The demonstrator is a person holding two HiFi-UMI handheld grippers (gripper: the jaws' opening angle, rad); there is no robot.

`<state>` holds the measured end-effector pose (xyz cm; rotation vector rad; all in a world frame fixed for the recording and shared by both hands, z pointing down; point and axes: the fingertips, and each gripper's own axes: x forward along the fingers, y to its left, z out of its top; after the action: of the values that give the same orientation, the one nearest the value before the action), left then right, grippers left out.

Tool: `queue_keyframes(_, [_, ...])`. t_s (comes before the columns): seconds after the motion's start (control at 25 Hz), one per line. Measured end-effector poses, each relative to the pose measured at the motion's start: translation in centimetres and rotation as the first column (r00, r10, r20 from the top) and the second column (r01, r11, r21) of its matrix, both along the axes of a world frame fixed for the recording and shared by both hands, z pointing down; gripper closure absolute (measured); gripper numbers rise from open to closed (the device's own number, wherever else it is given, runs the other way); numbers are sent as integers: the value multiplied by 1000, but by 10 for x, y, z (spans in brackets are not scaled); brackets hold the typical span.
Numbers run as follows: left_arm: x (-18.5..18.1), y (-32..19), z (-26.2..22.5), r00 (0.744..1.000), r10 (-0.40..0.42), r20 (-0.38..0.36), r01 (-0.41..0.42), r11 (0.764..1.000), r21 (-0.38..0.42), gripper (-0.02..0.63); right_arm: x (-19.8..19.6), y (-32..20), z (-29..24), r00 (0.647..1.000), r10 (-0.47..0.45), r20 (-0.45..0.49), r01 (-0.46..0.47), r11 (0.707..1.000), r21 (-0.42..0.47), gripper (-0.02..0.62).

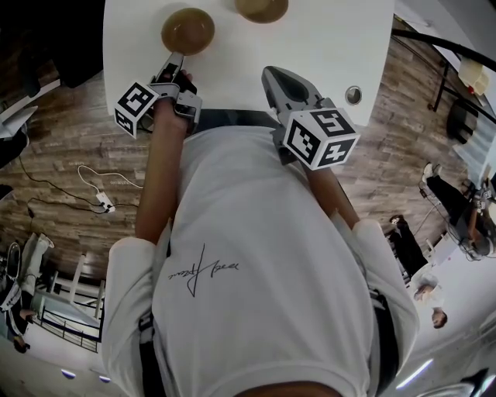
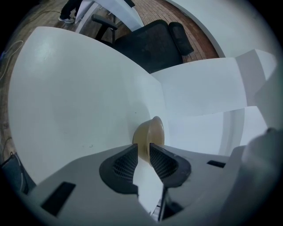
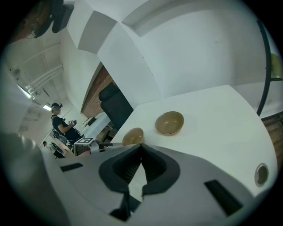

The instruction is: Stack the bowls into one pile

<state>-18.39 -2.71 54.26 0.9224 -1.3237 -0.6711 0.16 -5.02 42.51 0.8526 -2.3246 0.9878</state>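
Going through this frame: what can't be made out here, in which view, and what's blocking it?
Far bowl: head view, cut off by the top edge.
Near bowl: left gripper view, lower part behind the left gripper; whether it touches the rim is unclear. Right gripper view, lower part behind the right gripper.
Table: head view, near edge hidden by the person's torso.
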Motion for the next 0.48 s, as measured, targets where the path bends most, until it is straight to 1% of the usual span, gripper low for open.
queue_keyframes(0.28, [1, -2, 4, 1000, 3, -10, -3, 1000, -17, 525, 3, -2, 3, 1000, 1, -12, -1, 1000, 5, 584])
queue_keyframes(0.48, [0, -3, 6, 1000, -8, -16, 8, 1000, -25, 552, 3, -2, 4, 1000, 0, -11, 0, 1000, 3, 584])
